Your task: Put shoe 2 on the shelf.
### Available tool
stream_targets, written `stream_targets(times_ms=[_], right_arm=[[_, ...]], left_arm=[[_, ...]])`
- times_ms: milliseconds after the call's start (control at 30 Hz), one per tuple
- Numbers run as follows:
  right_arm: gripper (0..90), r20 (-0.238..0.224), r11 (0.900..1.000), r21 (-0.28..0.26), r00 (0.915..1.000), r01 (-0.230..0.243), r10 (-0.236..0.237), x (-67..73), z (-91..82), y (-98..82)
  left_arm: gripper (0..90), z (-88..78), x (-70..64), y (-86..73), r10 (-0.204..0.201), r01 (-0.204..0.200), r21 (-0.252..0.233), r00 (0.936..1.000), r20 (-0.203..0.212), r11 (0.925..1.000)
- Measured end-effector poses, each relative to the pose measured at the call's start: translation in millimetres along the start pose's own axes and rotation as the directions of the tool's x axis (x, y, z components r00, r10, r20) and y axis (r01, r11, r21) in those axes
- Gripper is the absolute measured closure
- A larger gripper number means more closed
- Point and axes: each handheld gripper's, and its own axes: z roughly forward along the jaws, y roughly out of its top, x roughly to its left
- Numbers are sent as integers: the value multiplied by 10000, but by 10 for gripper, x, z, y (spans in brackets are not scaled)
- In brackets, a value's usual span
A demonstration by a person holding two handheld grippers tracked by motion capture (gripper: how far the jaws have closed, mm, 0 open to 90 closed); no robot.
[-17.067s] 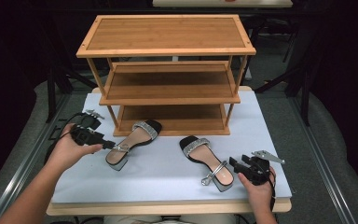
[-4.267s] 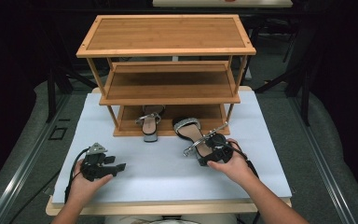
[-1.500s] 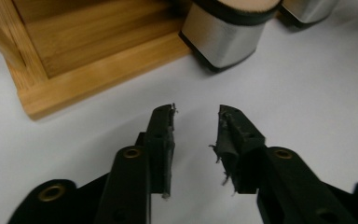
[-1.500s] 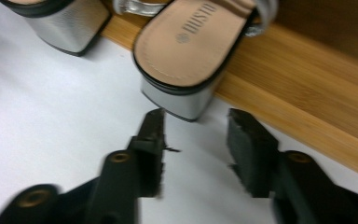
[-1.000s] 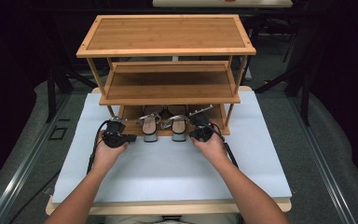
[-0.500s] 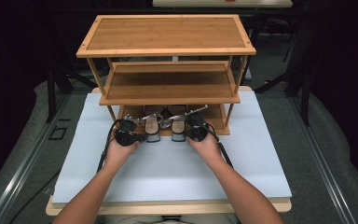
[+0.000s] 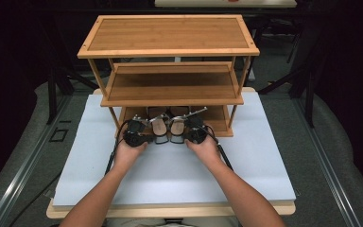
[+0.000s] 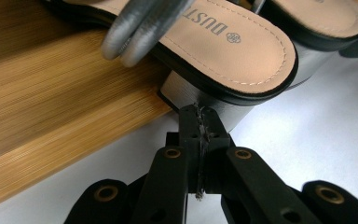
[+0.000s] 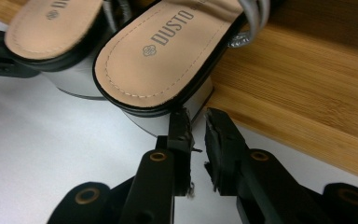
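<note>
From above, my left gripper (image 7: 147,138) and right gripper (image 7: 183,137) sit at the heels of two sandals (image 7: 159,126) on the rack's bottom shelf (image 7: 220,124). In the left gripper view, jaws are closed, tips touching the block heel (image 8: 223,100). In the right gripper view, jaws are nearly closed, empty, against the other heel (image 9: 165,119).

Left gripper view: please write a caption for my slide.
Shut left gripper at a sandal's heel, beside the wooden shelf.

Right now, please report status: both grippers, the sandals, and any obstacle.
Left gripper shut, empty, tips at the left sandal heel. Right gripper near shut, empty, at the right sandal heel. Both sandals on bottom shelf, heels overhanging. Nothing in the way.
</note>
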Motion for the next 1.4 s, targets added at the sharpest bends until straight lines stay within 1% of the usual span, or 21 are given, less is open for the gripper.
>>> stream_targets(times_ms=[67,167,267,433,500,567,600,633,833,900,967,1000,1033,1100,1133,1167,1200,1233,1300,1367,1400], right_arm=[[820,28,10000,10,10000,3,-3,27,5,6],[825,135,9999,-59,9999,92,-91,40,9,5],[822,4,10000,31,10000,-44,44,29,4,8],[820,-17,10000,27,10000,-27,27,23,4,6],[806,-71,10000,15,10000,-43,43,11,6,4],[783,-172,10000,11,9999,-11,12,-8,-1,3],[778,-256,10000,31,9997,-65,65,-15,-14,3],[775,-277,9999,107,9996,-17,20,-25,-32,5],[775,-302,10000,20,9995,36,-36,-28,-123,1],[775,-278,9999,-44,9995,154,-155,-29,-150,-3],[774,-226,9999,-24,9997,131,-132,-27,-179,-6],[775,-215,9998,-68,9996,195,-196,-33,-190,-6],[775,-232,9996,-115,9994,242,-245,-40,-201,-6],[773,-228,9998,-90,9996,191,-193,-52,-226,-6],[773,-243,9998,-80,9996,157,-159,-57,-235,-6],[772,-546,9999,-37,9984,126,-127,-74,-250,-5],[772,-598,9999,-53,9981,132,-135,-83,-269,-7],[770,-467,9998,-109,9988,151,-156,-82,-280,-10],[767,-455,9997,-149,9988,171,-178,-90,-323,-18],[766,-605,9996,-206,9980,180,-192,-102,-375,-29],[766,-534,9997,-201,9985,136,-147,-99,-407,-36]], left_arm=[[899,3,-16,9,62,-61,49,9998,-180,10000],[899,2,-7,6,26,-25,62,9999,-121,10000],[899,3,-12,8,35,-34,65,9999,-151,10000],[899,10,5,6,-36,36,42,10000,-84,10000],[898,9,8,4,-15,15,36,10000,-78,10000],[898,-3,14,1,43,-43,33,10000,22,10000],[898,-16,11,0,59,-59,33,10000,10,10000],[898,-29,13,-1,86,-86,24,10000,-7,10000],[898,-129,36,0,100,-101,-87,9999,-35,9999],[898,-162,37,2,128,-129,-128,9999,-52,9998],[898,-192,41,5,157,-158,-206,9999,-39,9997],[898,-211,44,7,179,-180,-196,9998,-40,9996],[898,-225,43,7,117,-118,-245,9999,-33,9996],[897,-260,52,13,150,-150,-194,9999,-18,9997],[898,-279,55,17,175,-175,-203,9998,-10,9996],[897,-307,53,22,175,-175,-249,9998,31,9995],[897,-324,51,24,180,-179,-267,9998,36,9995],[896,-350,50,28,203,-201,-315,9998,65,9993],[895,-416,49,37,271,-266,-397,9996,126,9989],[895,-469,46,42,329,-322,-461,9994,136,9984],[895,-496,39,42,323,-315,-523,9994,152,9981]])
